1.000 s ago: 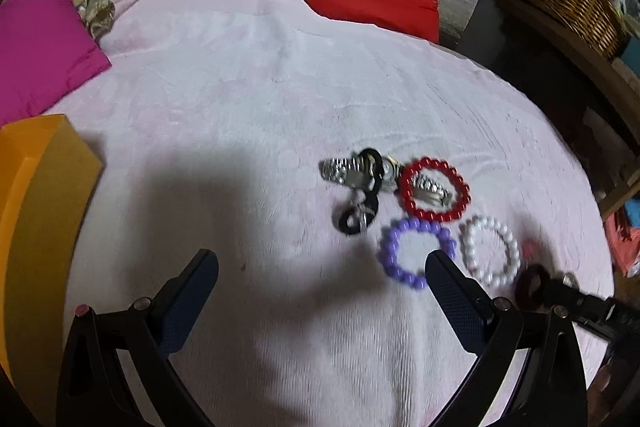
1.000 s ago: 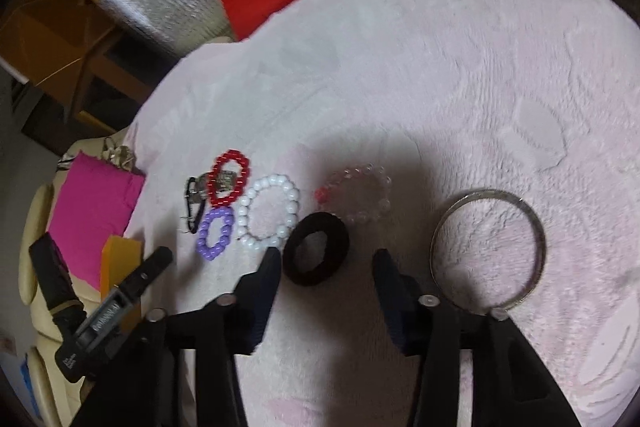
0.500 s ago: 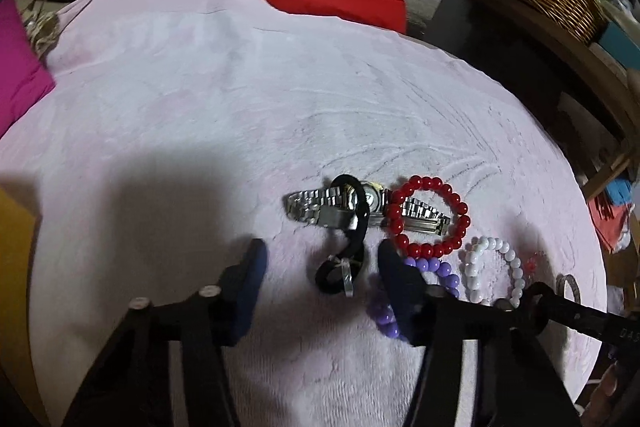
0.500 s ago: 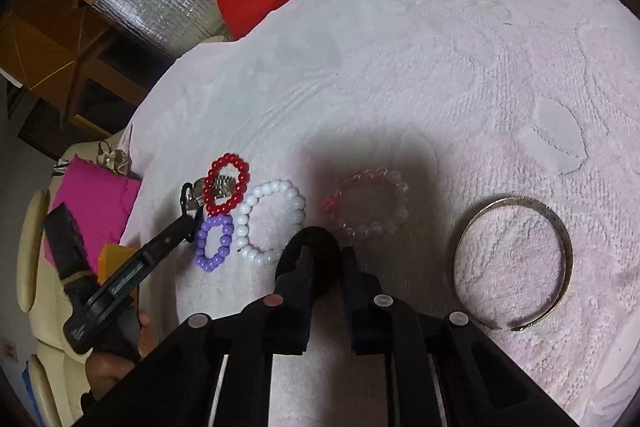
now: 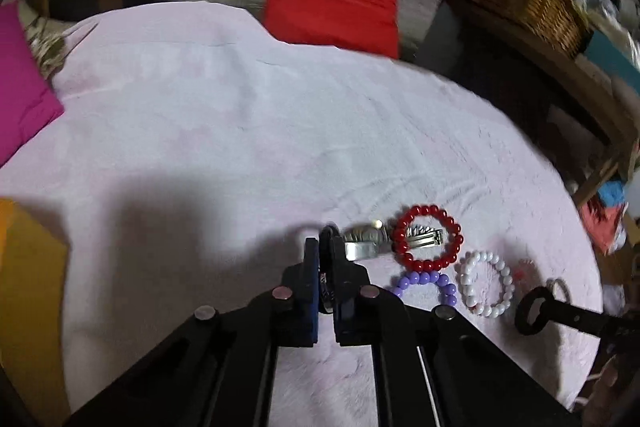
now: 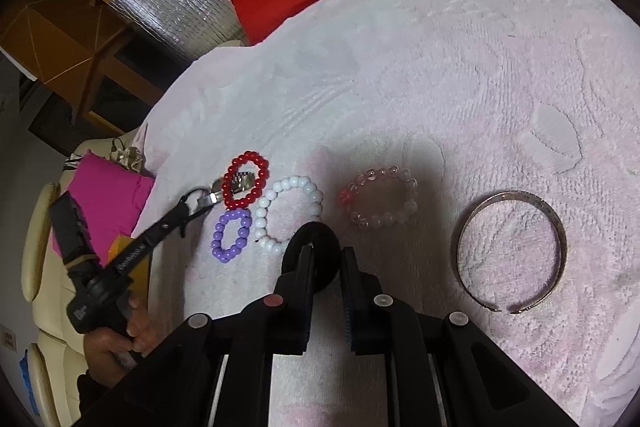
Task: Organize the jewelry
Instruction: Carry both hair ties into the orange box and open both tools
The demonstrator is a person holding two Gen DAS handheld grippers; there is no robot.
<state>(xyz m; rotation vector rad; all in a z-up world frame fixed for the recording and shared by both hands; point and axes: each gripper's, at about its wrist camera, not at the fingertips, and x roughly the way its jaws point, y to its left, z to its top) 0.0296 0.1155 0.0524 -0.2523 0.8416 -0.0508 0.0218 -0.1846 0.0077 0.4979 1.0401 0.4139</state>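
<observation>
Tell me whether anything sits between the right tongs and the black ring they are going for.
Nothing visible does. The right tongs are already closed on the near edge of the black ring, which lies on the pink cloth. The white bead bracelet lies just left of it, beside the grip rather than in it.

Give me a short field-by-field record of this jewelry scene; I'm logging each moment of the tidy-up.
surface: pink towel
left gripper: jaws just closed on the black band, beside the silver watch
right gripper: shut on the black hair tie
loose beads: red bracelet lying over the watch strap, purple bracelet, white bracelet, clear pink bracelet
far right: open silver bangle, untouched
off the towel: orange box, magenta cushion
</observation>
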